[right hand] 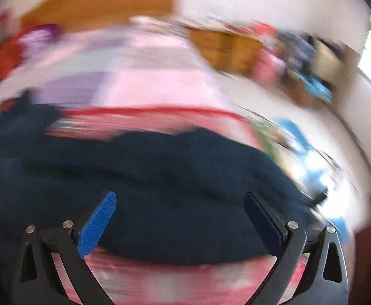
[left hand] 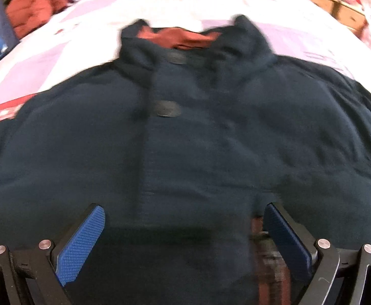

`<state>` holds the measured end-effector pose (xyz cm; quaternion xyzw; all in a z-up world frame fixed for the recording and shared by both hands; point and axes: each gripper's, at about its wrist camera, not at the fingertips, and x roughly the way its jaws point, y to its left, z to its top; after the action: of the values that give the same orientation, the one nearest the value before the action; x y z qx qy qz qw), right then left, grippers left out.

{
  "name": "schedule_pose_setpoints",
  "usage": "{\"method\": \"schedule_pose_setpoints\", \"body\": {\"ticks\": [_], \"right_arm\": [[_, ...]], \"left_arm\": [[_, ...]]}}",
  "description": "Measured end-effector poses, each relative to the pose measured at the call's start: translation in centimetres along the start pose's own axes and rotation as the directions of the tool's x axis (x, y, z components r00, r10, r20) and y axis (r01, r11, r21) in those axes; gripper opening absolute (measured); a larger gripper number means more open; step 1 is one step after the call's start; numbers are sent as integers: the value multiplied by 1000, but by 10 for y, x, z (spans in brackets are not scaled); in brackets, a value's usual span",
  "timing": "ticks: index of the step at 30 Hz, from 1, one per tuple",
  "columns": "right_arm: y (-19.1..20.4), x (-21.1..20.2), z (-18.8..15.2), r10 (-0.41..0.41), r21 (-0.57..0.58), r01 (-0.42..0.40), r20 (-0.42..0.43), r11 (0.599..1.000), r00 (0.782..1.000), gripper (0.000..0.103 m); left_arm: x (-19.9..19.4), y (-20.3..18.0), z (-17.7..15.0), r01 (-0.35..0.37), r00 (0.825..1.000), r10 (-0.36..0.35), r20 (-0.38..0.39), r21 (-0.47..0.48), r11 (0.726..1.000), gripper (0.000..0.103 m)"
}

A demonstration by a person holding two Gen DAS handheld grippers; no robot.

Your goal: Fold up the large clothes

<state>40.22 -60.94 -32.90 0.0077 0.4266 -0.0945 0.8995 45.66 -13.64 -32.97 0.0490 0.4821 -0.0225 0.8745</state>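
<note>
A large dark navy jacket (left hand: 185,132) lies front up on a bed, its collar with a rust-red lining at the far end and dark buttons down the middle. My left gripper (left hand: 184,211) hovers open over the jacket's lower front, with nothing between its blue pads. The right wrist view is heavily blurred by motion. In it my right gripper (right hand: 180,200) stands open above one side of the same navy jacket (right hand: 147,178), holding nothing.
The jacket rests on a pink, white and lilac patterned bedspread (left hand: 160,5) with a red stripe (right hand: 147,111). A rust-orange padded garment (left hand: 35,7) lies at the far left of the bed. Wooden furniture (right hand: 223,48) and clutter stand beyond the bed.
</note>
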Motion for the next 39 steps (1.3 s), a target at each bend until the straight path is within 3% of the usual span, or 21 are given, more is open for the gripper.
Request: {"method": "schedule_pose_setpoints", "body": {"ticks": [3, 6, 12, 15, 18, 24, 28, 31, 32, 34, 36, 39], "right_arm": [[95, 6, 14, 177, -58, -177, -6, 983, 984, 103], [182, 16, 21, 239, -112, -241, -25, 964, 971, 103], [293, 48, 24, 258, -84, -264, -75, 961, 963, 103], [333, 61, 4, 169, -130, -180, -87, 975, 982, 103], [343, 66, -6, 115, -183, -123, -54, 975, 992, 103], [338, 78, -7, 123, -178, -128, -37, 976, 992, 103], [340, 78, -7, 112, -184, -116, -33, 976, 993, 103], [342, 79, -6, 106, -187, -110, -32, 976, 994, 103], [341, 78, -7, 105, -186, -110, -32, 976, 994, 103], [342, 79, -7, 102, -188, -106, -30, 976, 994, 103], [343, 79, -7, 97, -191, -101, -29, 976, 995, 103], [343, 79, -6, 95, -191, -98, -29, 977, 995, 103]], "left_arm": [[7, 37, 3, -56, 998, 55, -14, -42, 998, 103], [22, 75, 4, -94, 995, 92, -42, -71, 993, 103], [42, 156, 6, -118, 993, 113, -46, -117, 986, 103], [45, 196, 7, -138, 990, 133, -42, -126, 982, 103], [45, 255, 3, -135, 991, 130, -36, -200, 970, 103], [40, 369, -6, -139, 989, 146, -1, -319, 937, 103], [45, 448, -16, -193, 979, 200, -25, -407, 893, 103], [48, 504, -31, -264, 963, 260, -74, -460, 848, 103], [48, 522, -38, -256, 965, 253, -71, -475, 842, 103], [43, 539, -46, -254, 964, 261, -50, -458, 852, 103], [42, 554, -50, -299, 951, 303, -62, -436, 849, 103], [38, 590, -64, -338, 936, 341, -85, -487, 805, 103]]}}
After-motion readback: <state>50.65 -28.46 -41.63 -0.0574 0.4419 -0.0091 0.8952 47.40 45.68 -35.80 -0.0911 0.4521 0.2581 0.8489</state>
